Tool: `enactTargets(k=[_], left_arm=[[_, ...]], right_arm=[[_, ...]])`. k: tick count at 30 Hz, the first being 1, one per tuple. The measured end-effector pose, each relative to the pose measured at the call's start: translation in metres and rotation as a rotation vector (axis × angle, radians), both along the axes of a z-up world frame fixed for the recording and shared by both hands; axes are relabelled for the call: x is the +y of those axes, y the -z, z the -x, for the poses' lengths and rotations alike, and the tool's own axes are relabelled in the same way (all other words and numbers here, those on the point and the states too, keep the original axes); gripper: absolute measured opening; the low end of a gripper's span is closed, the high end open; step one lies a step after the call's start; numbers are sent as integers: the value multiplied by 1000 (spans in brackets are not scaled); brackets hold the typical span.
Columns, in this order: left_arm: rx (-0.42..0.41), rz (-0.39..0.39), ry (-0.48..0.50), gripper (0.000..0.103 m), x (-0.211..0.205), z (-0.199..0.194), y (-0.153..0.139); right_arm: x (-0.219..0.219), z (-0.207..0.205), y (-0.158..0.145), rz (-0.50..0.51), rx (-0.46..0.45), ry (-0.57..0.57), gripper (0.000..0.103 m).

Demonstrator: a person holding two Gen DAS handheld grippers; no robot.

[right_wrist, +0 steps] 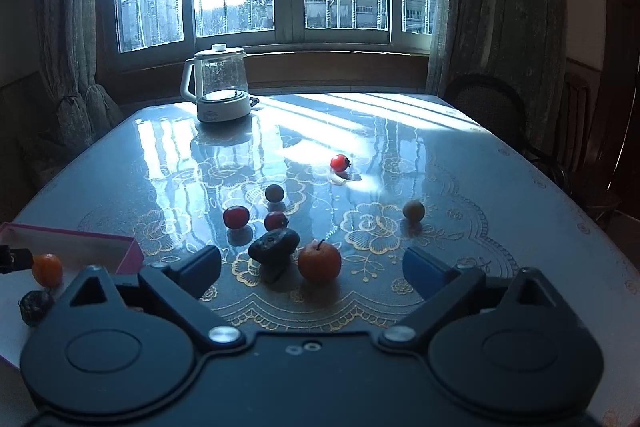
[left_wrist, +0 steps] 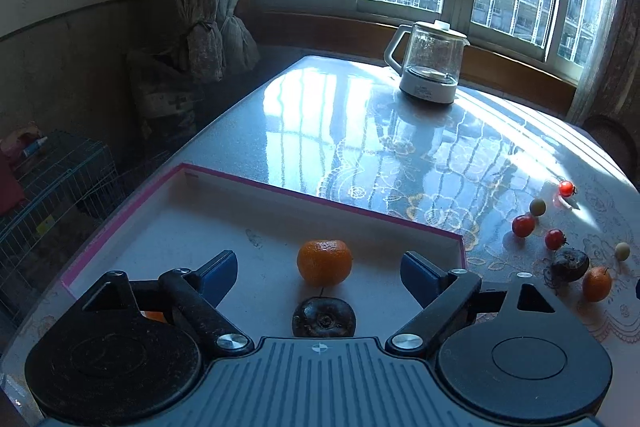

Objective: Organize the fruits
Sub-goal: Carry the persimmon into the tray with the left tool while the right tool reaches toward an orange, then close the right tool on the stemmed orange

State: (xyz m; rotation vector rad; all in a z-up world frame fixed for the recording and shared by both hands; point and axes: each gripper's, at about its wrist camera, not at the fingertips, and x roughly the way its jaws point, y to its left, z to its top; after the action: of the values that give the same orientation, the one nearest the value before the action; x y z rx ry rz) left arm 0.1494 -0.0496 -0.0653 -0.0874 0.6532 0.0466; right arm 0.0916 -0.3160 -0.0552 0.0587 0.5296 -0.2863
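My left gripper (left_wrist: 320, 273) is open and empty over a shallow pink-edged box (left_wrist: 120, 223). Inside the box lie an orange mandarin (left_wrist: 324, 262) and a dark wrinkled fruit (left_wrist: 323, 318), both between the blue fingers. My right gripper (right_wrist: 312, 267) is open and empty above the table, just behind another mandarin (right_wrist: 319, 261) and a dark fruit (right_wrist: 274, 245). Further off lie red cherry tomatoes (right_wrist: 236, 217) (right_wrist: 275, 220) (right_wrist: 339, 162) and two small pale round fruits (right_wrist: 274, 193) (right_wrist: 413, 210). The box also shows at the left of the right wrist view (right_wrist: 132, 253).
A glass kettle (right_wrist: 218, 87) on a white base stands at the far side of the glossy table (right_wrist: 480, 167), near the window. Chairs (right_wrist: 488, 107) stand at the far right. A wire cage (left_wrist: 60, 187) sits on the floor left of the table.
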Motion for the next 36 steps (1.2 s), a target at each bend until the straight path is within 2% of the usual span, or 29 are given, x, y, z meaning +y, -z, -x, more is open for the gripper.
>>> enactTargets(k=[2,5,7,9,11,18,21,29,33,36], left_arm=[[-20,-3,-10,95,3,2,-5],[-33,-13,-24,97,7,2,-9],[-30,-15,-34,97,9,1,-10],[-23,-16,-49,97,12,0,-9],[-14,-18,-67,97,15,-2,-8],[13,-21,-112,97,19,-10,0],[20,-21,-113,97,17,-14,2],[34,-7,-116,97,13,-19,2],[34,-1,-117,97,14,-19,1],[31,8,-126,97,16,-19,-1]], right_arm=[[-3,-12,6,31,17,-9,97],[-7,-32,18,74,53,-27,95],[-11,-47,27,78,82,-38,91],[-18,-60,39,62,120,-53,80],[-21,-69,47,54,148,-61,75],[-20,-82,62,91,178,-104,75],[-21,-87,67,91,195,-117,69],[-25,-86,67,43,173,-144,55],[-28,-80,68,1,151,-128,43],[-31,-77,68,-16,137,-108,39]])
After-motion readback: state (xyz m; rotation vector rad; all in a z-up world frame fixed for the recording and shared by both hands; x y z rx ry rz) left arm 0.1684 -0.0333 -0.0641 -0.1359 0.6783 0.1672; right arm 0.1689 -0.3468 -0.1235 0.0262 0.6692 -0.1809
